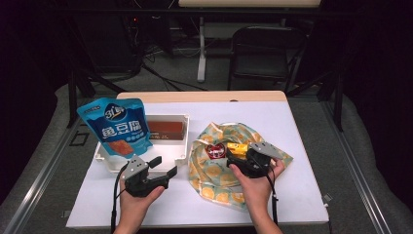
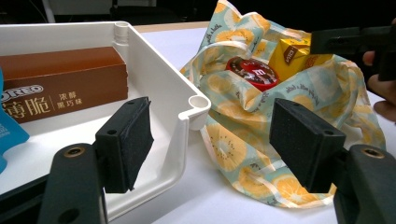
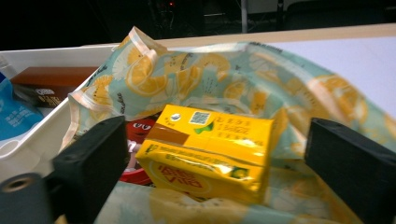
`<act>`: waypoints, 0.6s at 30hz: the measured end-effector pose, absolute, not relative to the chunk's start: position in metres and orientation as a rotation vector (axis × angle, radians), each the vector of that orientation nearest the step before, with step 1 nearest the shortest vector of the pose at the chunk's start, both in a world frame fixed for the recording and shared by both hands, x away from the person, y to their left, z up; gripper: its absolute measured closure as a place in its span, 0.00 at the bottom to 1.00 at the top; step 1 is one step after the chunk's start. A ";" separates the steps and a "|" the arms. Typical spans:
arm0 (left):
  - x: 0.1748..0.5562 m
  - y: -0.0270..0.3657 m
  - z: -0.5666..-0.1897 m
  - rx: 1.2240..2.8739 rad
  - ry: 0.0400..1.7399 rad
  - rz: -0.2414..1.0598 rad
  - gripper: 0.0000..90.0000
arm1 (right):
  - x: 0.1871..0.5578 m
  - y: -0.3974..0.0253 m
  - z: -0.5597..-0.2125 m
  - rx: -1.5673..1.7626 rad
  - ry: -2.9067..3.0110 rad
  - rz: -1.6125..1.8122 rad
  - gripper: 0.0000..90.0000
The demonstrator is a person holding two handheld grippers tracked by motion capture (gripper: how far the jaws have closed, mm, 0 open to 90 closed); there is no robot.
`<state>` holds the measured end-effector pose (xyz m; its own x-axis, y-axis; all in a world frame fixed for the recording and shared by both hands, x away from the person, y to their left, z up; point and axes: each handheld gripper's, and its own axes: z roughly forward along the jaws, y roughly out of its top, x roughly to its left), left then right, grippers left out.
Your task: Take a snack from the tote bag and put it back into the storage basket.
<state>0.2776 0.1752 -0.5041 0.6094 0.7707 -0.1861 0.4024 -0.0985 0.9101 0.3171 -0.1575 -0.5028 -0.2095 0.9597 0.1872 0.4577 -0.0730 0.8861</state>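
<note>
Right gripper [image 1: 233, 157]: jaws spread wide, either side of the yellow carton [image 3: 210, 151], not touching it.
Yellow carton: lying in the fruit-print bag [image 1: 219, 183], right half of desk [image 1: 302, 146], beside red tin [image 2: 252, 73].
Left gripper [image 1: 163, 166]: jaws apart, empty, by white tray [image 1: 182, 146].

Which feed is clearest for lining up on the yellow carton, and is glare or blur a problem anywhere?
Right gripper view: yellow carton sharp, with mild sheen on its wrapper, and the right gripper open around it. Left gripper view: the near jaws are soft, while the white tray is evenly lit. High view: small, dark surroundings.
</note>
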 end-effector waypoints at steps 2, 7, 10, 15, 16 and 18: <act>0.277 0.176 -0.504 1.714 0.971 0.404 0.33 | 0.319 -0.150 -0.507 1.543 1.675 1.222 0.00; 0.276 0.177 -0.504 1.714 0.968 0.399 0.33 | 0.326 -0.140 -0.517 1.564 1.598 1.162 0.03; 0.276 0.177 -0.504 1.714 0.971 0.394 0.33 | 0.329 -0.139 -0.522 1.573 1.557 1.158 0.08; 0.276 0.178 -0.504 1.710 0.972 0.392 0.33 | 0.334 -0.137 -0.532 1.576 1.548 1.147 0.11; 0.276 0.178 -0.504 1.710 0.971 0.392 0.33 | 0.334 -0.137 -0.533 1.572 1.544 1.145 0.12; 0.276 0.178 -0.504 1.713 0.972 0.390 0.33 | 0.334 -0.136 -0.534 1.549 1.526 1.154 0.16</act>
<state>0.2757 0.1780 -0.5042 0.6125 0.7641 -0.2023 0.4119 -0.0900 0.9068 0.3336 -0.1364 -0.5336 -0.0737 0.9881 0.1347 0.3988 -0.0945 0.9122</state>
